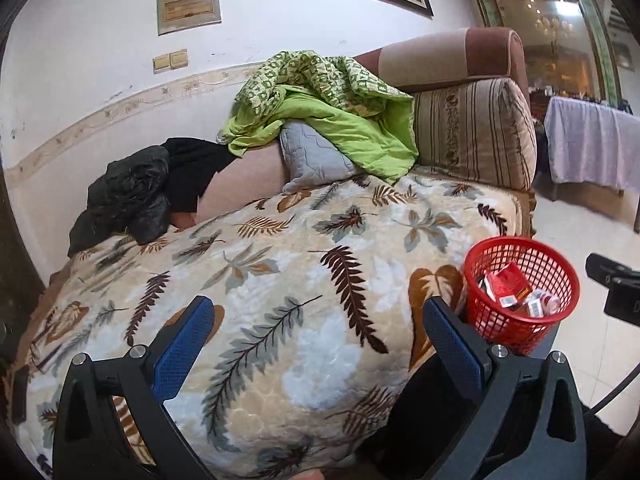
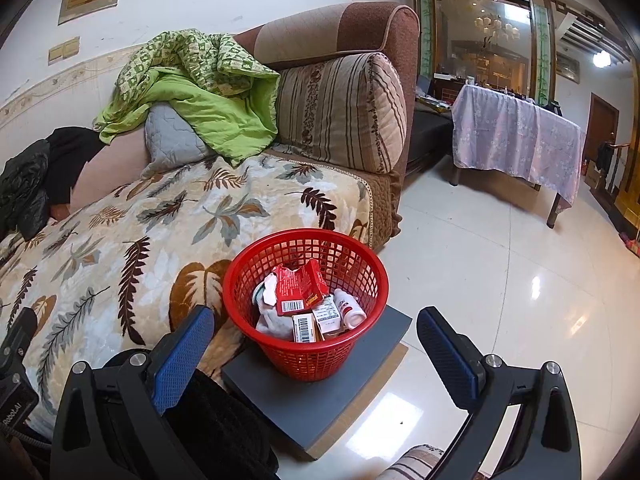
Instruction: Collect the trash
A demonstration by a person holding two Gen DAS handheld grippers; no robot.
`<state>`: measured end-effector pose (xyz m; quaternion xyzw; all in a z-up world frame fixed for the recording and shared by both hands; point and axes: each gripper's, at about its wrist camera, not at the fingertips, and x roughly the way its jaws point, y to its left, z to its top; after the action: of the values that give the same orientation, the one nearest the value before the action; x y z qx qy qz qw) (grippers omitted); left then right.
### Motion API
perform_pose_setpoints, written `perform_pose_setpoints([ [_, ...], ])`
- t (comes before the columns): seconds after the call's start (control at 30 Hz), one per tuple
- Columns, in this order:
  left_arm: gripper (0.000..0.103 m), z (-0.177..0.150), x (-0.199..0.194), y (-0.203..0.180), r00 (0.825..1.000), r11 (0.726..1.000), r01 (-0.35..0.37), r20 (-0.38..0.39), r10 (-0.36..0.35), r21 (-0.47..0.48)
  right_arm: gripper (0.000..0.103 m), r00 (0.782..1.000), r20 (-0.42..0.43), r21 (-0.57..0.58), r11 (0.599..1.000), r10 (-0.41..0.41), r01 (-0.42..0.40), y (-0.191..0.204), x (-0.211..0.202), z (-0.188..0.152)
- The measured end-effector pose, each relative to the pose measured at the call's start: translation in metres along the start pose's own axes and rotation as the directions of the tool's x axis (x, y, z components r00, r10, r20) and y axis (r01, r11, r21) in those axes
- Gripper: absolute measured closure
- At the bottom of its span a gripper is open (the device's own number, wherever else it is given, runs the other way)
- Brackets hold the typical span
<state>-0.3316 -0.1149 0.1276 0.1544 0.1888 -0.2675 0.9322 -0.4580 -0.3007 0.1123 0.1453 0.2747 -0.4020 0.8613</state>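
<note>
red mesh basket (image 2: 306, 312) stands on a grey board (image 2: 320, 392) on the tiled floor (image 2: 500, 280), just beside the sofa edge covered by a leaf-print blanket (image 1: 280, 280). trash in the basket: torn red carton (image 2: 298, 286), small barcoded boxes (image 2: 305, 328), white bottle (image 2: 350, 308), white crumpled cloth or tissue (image 2: 272, 322). left gripper (image 1: 316, 320) wide apart, holding nothing, over the blanket. right gripper (image 2: 316, 330) also spread, holding nothing, basket between its fingers in view. green quilt (image 1: 320, 112) and striped cushion (image 1: 476, 132) at the sofa back, black jacket (image 1: 128, 196) at left.
</note>
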Motion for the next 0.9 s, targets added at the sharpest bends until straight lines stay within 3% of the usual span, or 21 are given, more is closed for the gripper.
perform_pose_setpoints([
  [0.9,0.0,-0.006,0.008,0.007,1.0,1.0,0.022,-0.016,-0.022,-0.008,0.001,0.999,-0.044,-0.027,1.0,0.004,-0.005,0.004,0.011,-0.001],
])
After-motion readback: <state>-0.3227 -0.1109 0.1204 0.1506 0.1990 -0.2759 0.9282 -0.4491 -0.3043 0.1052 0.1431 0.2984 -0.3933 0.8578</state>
